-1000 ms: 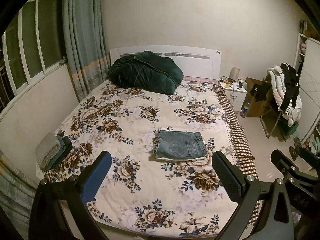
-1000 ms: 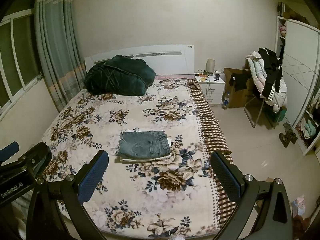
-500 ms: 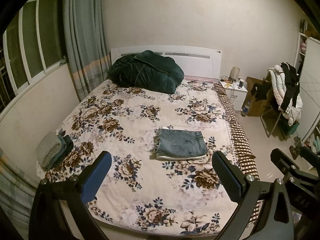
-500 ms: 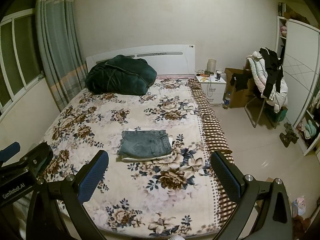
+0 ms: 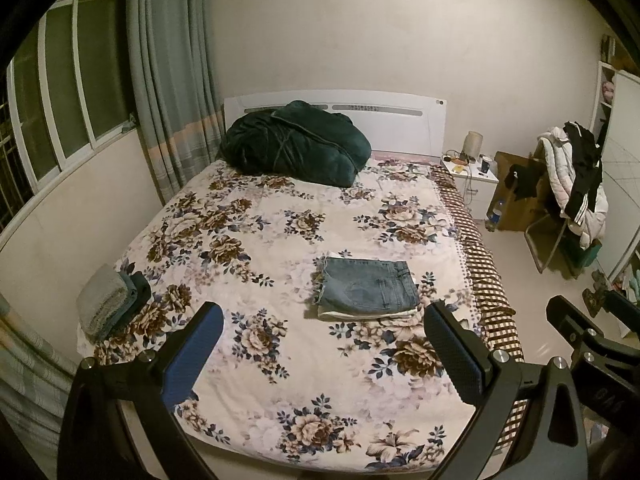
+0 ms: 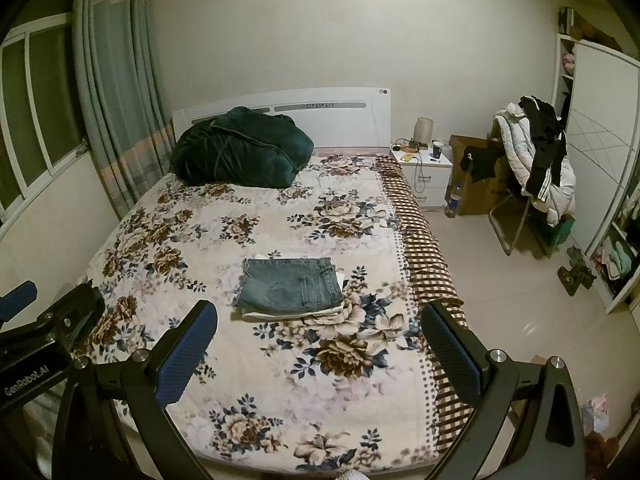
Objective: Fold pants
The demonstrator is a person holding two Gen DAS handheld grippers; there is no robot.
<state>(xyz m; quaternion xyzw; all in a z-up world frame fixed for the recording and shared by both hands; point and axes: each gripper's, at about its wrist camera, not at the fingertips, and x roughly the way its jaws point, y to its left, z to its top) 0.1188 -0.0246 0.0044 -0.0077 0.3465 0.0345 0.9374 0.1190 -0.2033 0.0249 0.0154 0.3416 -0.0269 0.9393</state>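
A pair of blue jeans [image 5: 368, 288] lies folded into a flat rectangle on the floral bedspread [image 5: 256, 240], on top of a pale folded garment. It also shows in the right wrist view [image 6: 292, 286]. My left gripper [image 5: 324, 344] is open and empty, held back above the foot of the bed, well short of the jeans. My right gripper [image 6: 318, 340] is open and empty too, at about the same distance. Part of the right gripper shows at the right edge of the left wrist view [image 5: 580, 332].
A dark green blanket [image 5: 294, 144] is heaped by the white headboard. Folded grey and dark clothes [image 5: 108, 302] sit at the bed's left edge. A nightstand [image 6: 424, 168], a cardboard box and a chair with jackets [image 6: 536, 160] stand right of the bed. Curtains and window are left.
Both views have shifted very slightly; the bed and jeans sit a little further right in frame. Nothing was grasped or released.
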